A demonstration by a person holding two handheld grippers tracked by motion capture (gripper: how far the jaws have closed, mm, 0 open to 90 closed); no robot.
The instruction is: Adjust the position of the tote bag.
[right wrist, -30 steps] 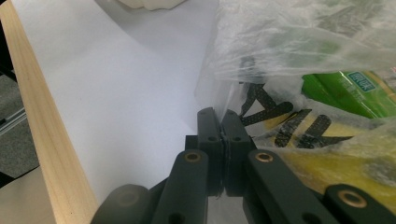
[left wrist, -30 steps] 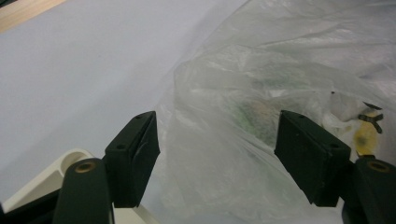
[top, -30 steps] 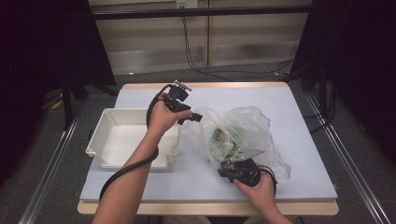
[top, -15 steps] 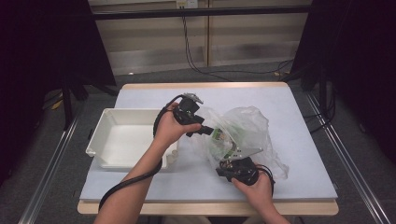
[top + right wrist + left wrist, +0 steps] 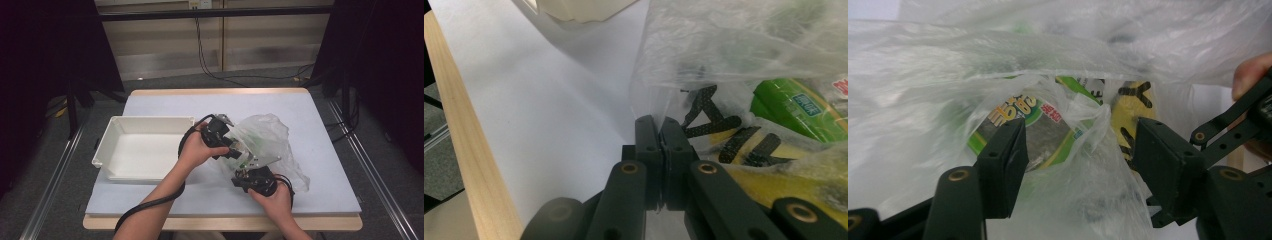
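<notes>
A clear plastic bag [image 5: 272, 137] lies on the right half of the table, with snack packets inside. In the left gripper view a green packet [image 5: 1030, 125] and a yellow packet with black marks [image 5: 1128, 107] show through the bag's mouth. My left gripper [image 5: 231, 146] is open at that mouth, its jaws either side of a fold of film [image 5: 1080, 145]. My right gripper [image 5: 246, 172] is shut on the bag's near edge [image 5: 657, 127]. Its view shows the yellow packet [image 5: 734, 145] and the green packet [image 5: 794, 107] just behind the film.
A white empty tray [image 5: 145, 147] sits on the left part of the table; its corner [image 5: 574, 10] shows in the right gripper view. The table's wooden front edge [image 5: 469, 145] is close to the right gripper. Cables trail from both grippers.
My left gripper has moved right, from beside the tray to the bag's mouth. The right gripper has stayed shut on the bag's near edge.
</notes>
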